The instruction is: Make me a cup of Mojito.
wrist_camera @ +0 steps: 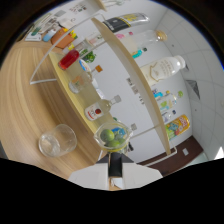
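While tilted, lime bowl [113,136] just ahead of jaws; glass [57,140] beside.

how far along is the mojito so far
Early. Nothing visibly done: the clear glass sits on the wooden table and looks empty. In hand: the tool is at a glass bowl of limes just ahead of its fingers. Left: limes and liquids from the shelf bottles into the glass.
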